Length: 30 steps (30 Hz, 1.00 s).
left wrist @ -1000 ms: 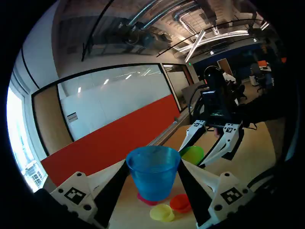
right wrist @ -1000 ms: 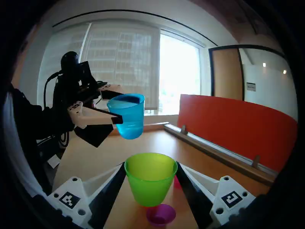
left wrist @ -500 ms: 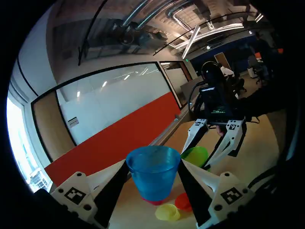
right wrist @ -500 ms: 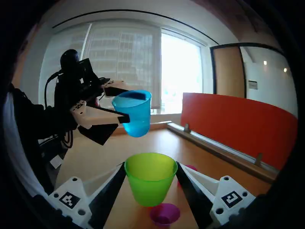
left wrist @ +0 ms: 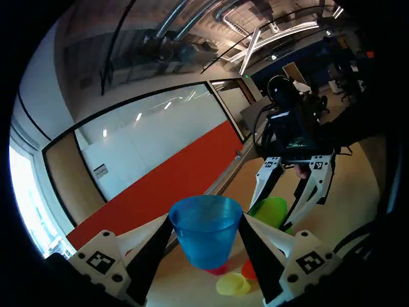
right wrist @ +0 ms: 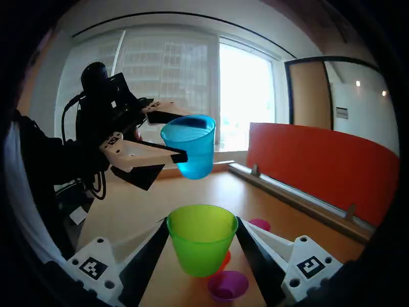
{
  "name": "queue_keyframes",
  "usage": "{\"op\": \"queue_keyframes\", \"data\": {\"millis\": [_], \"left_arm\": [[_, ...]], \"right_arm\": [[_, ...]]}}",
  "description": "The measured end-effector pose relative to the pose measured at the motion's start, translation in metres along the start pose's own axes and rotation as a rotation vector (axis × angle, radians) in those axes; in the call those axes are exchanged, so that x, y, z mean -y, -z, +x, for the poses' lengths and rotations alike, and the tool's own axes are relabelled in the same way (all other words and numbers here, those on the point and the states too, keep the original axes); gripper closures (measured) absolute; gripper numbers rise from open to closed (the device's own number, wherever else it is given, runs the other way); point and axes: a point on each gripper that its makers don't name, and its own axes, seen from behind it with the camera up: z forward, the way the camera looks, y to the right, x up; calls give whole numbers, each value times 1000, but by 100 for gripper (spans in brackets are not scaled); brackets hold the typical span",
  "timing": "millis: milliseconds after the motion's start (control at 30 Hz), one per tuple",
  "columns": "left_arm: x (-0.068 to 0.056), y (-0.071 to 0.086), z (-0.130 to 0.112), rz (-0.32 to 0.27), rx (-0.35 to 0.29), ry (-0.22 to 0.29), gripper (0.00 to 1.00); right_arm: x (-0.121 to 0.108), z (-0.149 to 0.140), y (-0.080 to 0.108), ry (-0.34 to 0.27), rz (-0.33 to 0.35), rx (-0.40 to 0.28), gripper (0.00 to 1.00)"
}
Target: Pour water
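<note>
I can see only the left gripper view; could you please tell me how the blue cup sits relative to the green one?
Observer: In the right gripper view, the translucent blue plastic cup, clamped in the left gripper, hangs higher than the rim of the translucent green plastic cup, with a clear gap between them.
Operator: Thank you. Is anything lying beneath the green cup?
Observer: Yes, a small purple plastic cup stands on the wooden table just below it, between the fingers of the right gripper.

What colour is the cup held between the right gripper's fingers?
The cup is translucent lime green, clearest in the right gripper view.
</note>
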Motion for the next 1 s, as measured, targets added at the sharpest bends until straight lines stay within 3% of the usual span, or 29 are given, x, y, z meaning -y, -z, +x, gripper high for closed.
{"op": "queue_keyframes", "data": {"millis": [1000], "left_arm": [[-1,0,8,21,10,-158,13]], "right_arm": [[14,-1,-4,-17,32,-16,6]]}}
